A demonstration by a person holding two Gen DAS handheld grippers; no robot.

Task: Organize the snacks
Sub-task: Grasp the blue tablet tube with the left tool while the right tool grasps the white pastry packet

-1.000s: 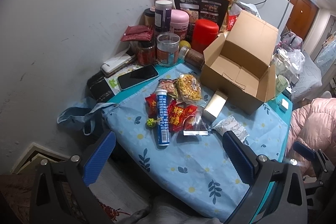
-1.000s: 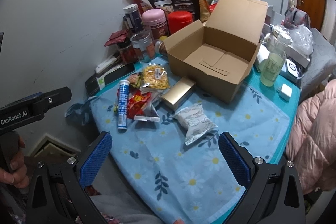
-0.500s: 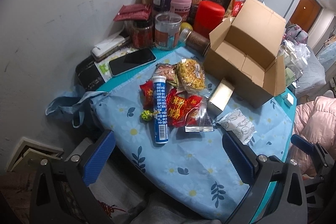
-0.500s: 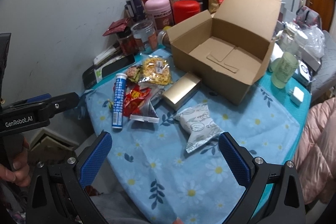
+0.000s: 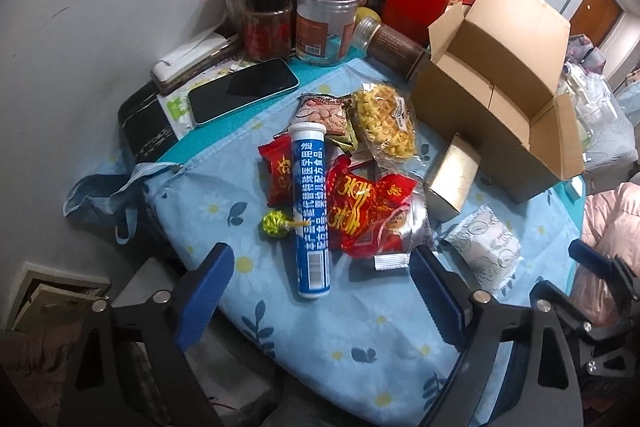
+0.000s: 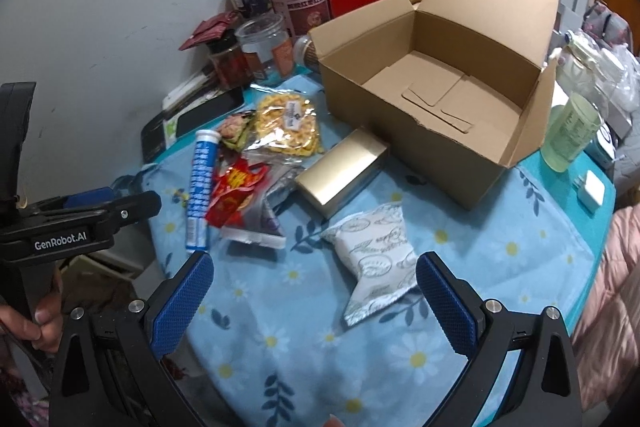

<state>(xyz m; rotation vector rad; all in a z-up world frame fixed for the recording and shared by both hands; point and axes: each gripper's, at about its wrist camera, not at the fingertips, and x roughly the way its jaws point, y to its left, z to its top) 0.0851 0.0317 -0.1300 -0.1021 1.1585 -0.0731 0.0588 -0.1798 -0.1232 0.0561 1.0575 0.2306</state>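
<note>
we are at the start: no snack is lifted yet and the box (image 6: pixel 448 99) stands open and bare inside, at the back right of the cloth (image 6: pixel 500 239). our left gripper (image 5: pixel 320 287) hangs wide over the near edge, holding nothing, lined up with the blue tube (image 5: pixel 310 203), which lies lengthwise between a small red packet (image 5: pixel 278 173) and the big red packets (image 5: pixel 368 207); a lollipop (image 5: pixel 274 223) pokes out from the tube's left side. our right gripper (image 6: pixel 316 291) is also wide and empty, with the white pouch (image 6: pixel 374 259) just ahead between its fingers. the gold carton (image 6: pixel 340 171) lies beside the box front; the yellow crisps (image 6: pixel 288 127) and nut bag (image 5: pixel 322 113) lie farther back.

we judge the step in hand is the approach for a first pick. next we would lower the right fingers astride the pouch, close softly since it looks puffy, then carry it over the box wall. the tube may roll if nudged.
</note>
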